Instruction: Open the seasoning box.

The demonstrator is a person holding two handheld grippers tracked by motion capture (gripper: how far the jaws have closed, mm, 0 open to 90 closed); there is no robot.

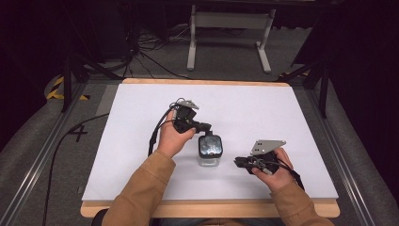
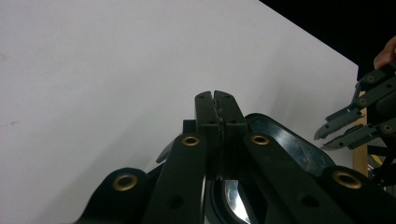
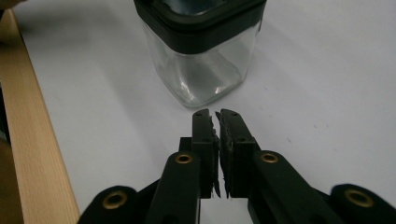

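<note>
Two grippers work over one wide white table top [image 1: 141, 141], which we note first as the largest thing here; it lies on a wooden board whose edge [image 1: 211, 207] shows along the near side.

Next in size, the glass jar [image 1: 210, 150]: square-sided, clear, with a black-rimmed lid [image 3: 201, 18], standing upright near the middle of the table, slightly toward the person. We see nothing inside it.

Left gripper [image 1: 207, 127]: held in the left hand [image 1: 171, 139], it reaches over the jar from the far-left side. In the left gripper view its jaws are pressed together with no gap, tips just above the lid's rim [image 2: 289, 144]. We cannot tell whether they pinch any part of the lid or merely hover over it.

Right gripper [image 1: 241, 162]: held in the right hand [image 1: 277, 169], low over the table, just beside the jar on its right. In the right gripper view the jaws stand all but closed, a thin slit between them, nothing held, tips pointed at the jar's lower corner [image 3: 196, 98].

Relation that matters: the jar stands between the two grippers, its long axis vertical. The left is nearer, directly over the lid; the right faces the glass body from the side. We judge either would have to spread its jaws before taking hold.
</note>
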